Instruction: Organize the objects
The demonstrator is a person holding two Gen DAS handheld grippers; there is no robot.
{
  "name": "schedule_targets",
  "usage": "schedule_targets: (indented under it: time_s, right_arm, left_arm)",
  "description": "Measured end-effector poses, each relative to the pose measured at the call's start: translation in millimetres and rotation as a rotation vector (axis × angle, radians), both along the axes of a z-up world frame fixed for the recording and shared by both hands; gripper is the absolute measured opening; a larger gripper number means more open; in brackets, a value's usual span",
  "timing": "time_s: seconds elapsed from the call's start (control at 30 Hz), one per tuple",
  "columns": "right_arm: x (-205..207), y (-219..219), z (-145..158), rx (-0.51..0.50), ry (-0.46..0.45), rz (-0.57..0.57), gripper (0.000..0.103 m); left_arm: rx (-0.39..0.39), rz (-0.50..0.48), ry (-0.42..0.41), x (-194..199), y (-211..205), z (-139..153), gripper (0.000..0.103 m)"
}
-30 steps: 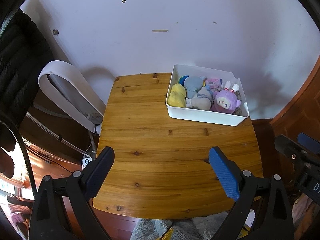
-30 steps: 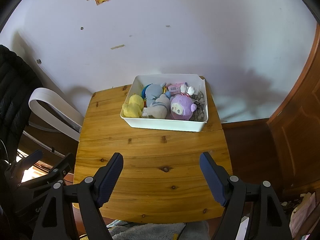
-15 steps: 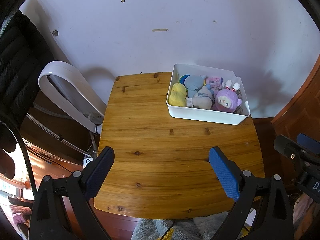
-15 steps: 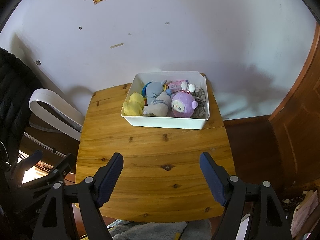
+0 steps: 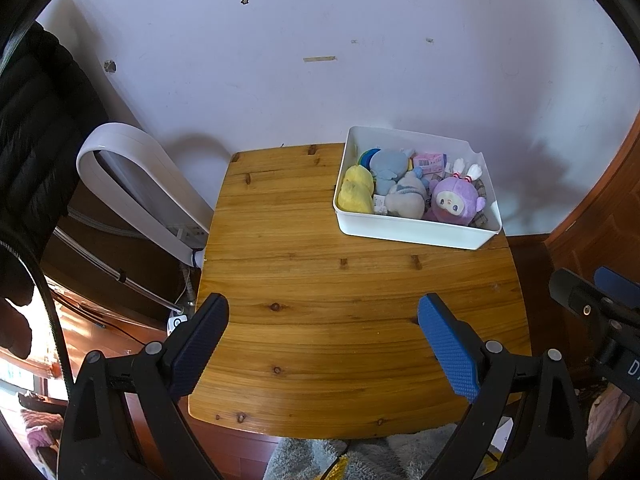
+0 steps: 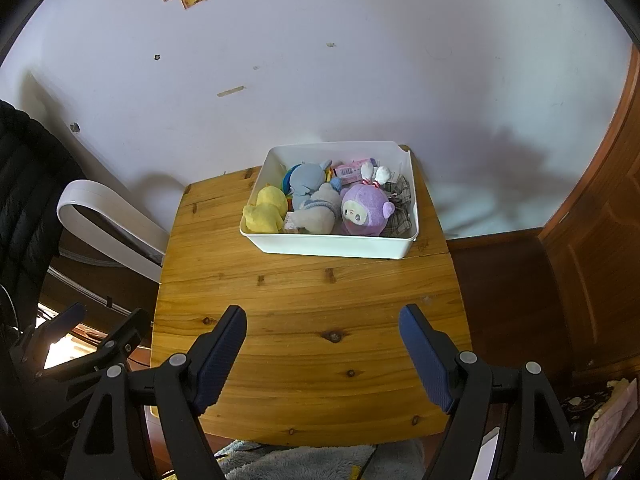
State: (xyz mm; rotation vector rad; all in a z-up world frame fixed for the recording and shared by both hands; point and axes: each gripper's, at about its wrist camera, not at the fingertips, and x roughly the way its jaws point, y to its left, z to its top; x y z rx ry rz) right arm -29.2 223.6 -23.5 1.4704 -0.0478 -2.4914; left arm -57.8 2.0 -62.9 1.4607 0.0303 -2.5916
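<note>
A white bin (image 5: pixel 412 234) (image 6: pixel 328 246) stands at the far right of the wooden table (image 5: pixel 320 320) (image 6: pixel 300 300), against the wall. It holds several plush toys: a yellow one (image 5: pixel 354 192) (image 6: pixel 266 210), a blue one (image 5: pixel 390 170) (image 6: pixel 306 180), a grey one (image 5: pixel 408 200) (image 6: pixel 318 214) and a purple one (image 5: pixel 454 202) (image 6: pixel 366 210), plus a pink packet (image 5: pixel 429 160) (image 6: pixel 350 171). My left gripper (image 5: pixel 322 316) is open and empty above the table's near half. My right gripper (image 6: pixel 322 328) is open and empty, also well short of the bin.
A white curved appliance (image 5: pixel 136 184) (image 6: pixel 108 224) leans left of the table. A black jacket (image 5: pixel 32 132) hangs at far left. Wooden panelling (image 6: pixel 592 220) is on the right. A grey rug (image 6: pixel 300 460) lies below the table's near edge.
Both views drift slightly; the bin sits a touch higher in the right wrist view. Both grippers stay open and empty.
</note>
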Motion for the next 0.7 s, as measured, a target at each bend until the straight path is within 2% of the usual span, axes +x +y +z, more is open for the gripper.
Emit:
schedule_targets:
  time_s: [0.7]
  right_arm:
    - [-16.3, 6.9, -7.9, -0.005, -0.019, 0.03, 0.079]
  left_arm:
    - [-0.019, 0.009, 0.0, -6.8, 10.7, -1.5, 0.097]
